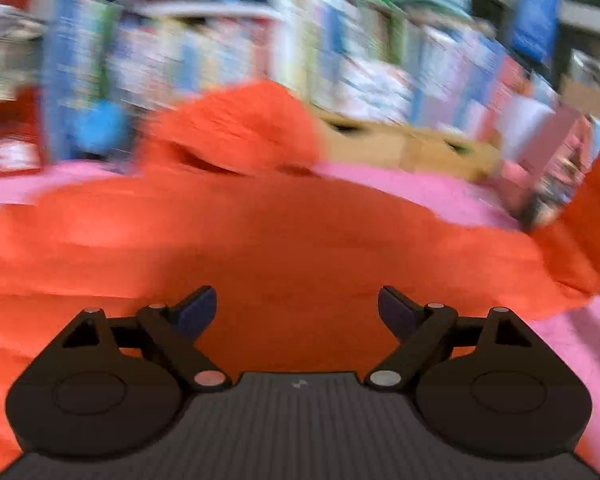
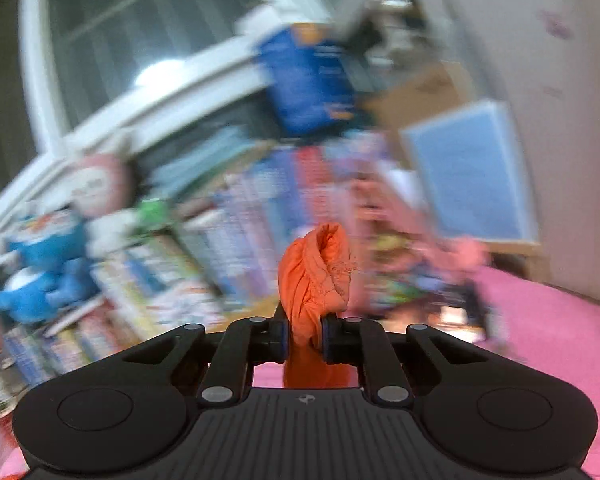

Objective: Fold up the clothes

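R gripper (image 2: pixel 305 338) pinches a bunched bit of orange garment (image 1: pixel 260 240) to lift it for folding, L gripper (image 1: pixel 297 312) spread wide over cloth, holding nothing

The garment (image 1: pixel 284 248) lies spread on the bed (image 1: pixel 412 188), its far part humped up. The left tongs (image 1: pixel 298 308) hang over its near part, spread wide. Behind the bed stand shelves of books (image 1: pixel 228 52) (blurred). A bunched fold of the garment is pinched in the right tongs (image 2: pixel 305 336), raised above the bed.
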### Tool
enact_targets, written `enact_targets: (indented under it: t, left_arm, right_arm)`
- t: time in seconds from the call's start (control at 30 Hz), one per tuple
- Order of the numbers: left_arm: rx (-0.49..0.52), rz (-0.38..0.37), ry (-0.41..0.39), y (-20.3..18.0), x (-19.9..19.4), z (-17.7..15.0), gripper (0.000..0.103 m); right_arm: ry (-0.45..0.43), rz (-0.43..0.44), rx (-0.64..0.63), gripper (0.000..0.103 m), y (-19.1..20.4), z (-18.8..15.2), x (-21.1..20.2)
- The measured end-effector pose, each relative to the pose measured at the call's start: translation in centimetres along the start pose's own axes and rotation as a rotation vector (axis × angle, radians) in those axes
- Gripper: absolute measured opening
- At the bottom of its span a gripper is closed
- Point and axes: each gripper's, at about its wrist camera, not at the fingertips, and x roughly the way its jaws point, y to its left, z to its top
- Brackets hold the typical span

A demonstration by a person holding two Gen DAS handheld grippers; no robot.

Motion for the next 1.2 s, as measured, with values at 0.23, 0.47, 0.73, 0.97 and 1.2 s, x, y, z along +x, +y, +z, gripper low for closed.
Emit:
enact_targets:
  t: [0.23, 0.47, 0.73, 0.97, 1.2]
  left_arm:
    - [-0.134, 0.336, -0.020, 12.0, -4.1, -2.3, 0.092]
    - [-0.349, 0.346, -0.006, 18.2, -5.4, -4.9, 0.098]
    - [-0.288, 0.384, 0.038, 17.2, -4.2, -4.4, 0.099]
    - [-0.335, 0.353, -0.050, 16.8, -5.8, -3.3, 0.097]
    - [-0.088, 0.170, -0.202, 8.1, -2.4, 4.3, 0.097]
  right_arm:
    - [0.196, 0.392, -0.191, 0.016, 20.0, -6.0, 7.6]
    - [0.478, 0.584, -0.399, 0.016, 37.3, -19.9, 14.2]
    - [0.636, 0.580, -0.488, 0.049, 39.4, -28.3, 15.1]
    - [0.441, 0.665, -0.365, 0.097, 30.6, -20.2, 8.9]
    - [0.188, 0.172, -0.531, 0.074, 23.3, -17.6, 7.2]
